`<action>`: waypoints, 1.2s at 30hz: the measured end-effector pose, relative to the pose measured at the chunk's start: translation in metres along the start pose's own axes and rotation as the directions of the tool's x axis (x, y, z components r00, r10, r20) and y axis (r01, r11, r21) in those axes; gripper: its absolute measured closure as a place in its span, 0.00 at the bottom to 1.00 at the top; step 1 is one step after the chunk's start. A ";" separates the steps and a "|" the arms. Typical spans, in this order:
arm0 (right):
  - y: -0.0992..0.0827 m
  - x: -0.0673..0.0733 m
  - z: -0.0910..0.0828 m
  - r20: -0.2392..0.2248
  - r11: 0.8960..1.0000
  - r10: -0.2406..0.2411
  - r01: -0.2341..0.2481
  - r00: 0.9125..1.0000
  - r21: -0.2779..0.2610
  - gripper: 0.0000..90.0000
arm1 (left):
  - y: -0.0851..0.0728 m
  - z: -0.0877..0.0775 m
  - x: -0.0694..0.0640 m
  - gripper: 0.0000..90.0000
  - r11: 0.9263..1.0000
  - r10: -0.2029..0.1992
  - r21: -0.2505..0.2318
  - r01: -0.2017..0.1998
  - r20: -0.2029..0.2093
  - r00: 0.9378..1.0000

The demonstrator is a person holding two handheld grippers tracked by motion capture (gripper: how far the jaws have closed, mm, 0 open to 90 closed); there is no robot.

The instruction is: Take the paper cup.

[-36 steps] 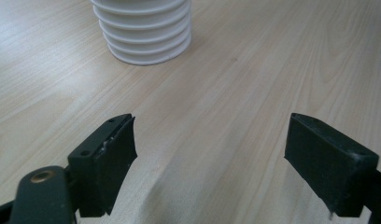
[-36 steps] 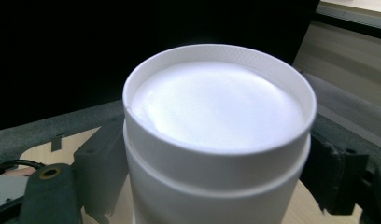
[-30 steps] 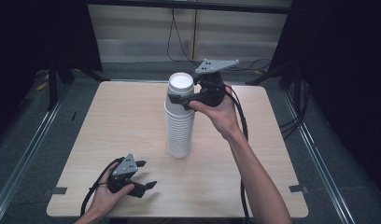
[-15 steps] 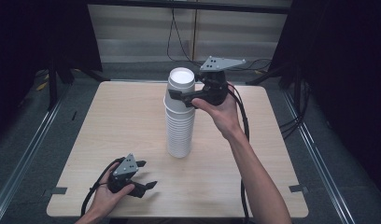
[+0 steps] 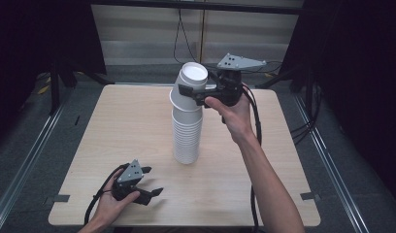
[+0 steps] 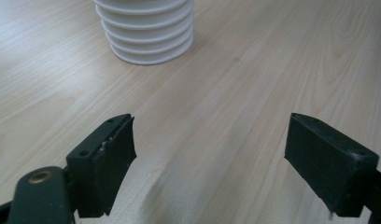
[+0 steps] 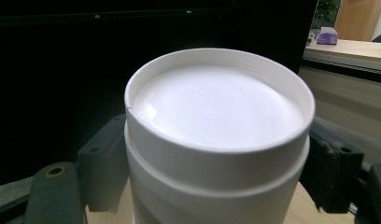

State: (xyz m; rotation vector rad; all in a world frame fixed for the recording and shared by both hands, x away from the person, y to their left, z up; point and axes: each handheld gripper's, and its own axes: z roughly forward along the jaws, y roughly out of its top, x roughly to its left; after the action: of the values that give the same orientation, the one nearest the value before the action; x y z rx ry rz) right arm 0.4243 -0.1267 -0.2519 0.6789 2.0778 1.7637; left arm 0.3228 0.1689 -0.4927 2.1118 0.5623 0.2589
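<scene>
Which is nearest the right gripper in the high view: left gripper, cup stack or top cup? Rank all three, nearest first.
1. Top cup: between the jaws of the right gripper, tilted above the pile.
2. Cup stack: directly below, standing mid-table.
3. Left gripper: by the table's near edge, at the left.

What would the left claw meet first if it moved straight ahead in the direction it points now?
Mostly bare table lies ahead of the left claw. The cup stack stands slightly left of that line, so it might graze the base first; depth is unclear.
</scene>
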 end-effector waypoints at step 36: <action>0.019 0.003 -0.017 -0.017 0.989 -0.010 0.008 1.000 -0.148 0.23 | -0.001 0.001 0.001 0.18 1.000 -0.010 0.011 0.010 -0.007 1.000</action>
State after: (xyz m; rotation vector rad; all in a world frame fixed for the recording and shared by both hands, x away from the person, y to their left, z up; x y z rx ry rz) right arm 0.4156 -0.1370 -0.2297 0.6121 1.9341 1.9030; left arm 0.3239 0.1688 -0.4942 2.1184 0.5799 0.2582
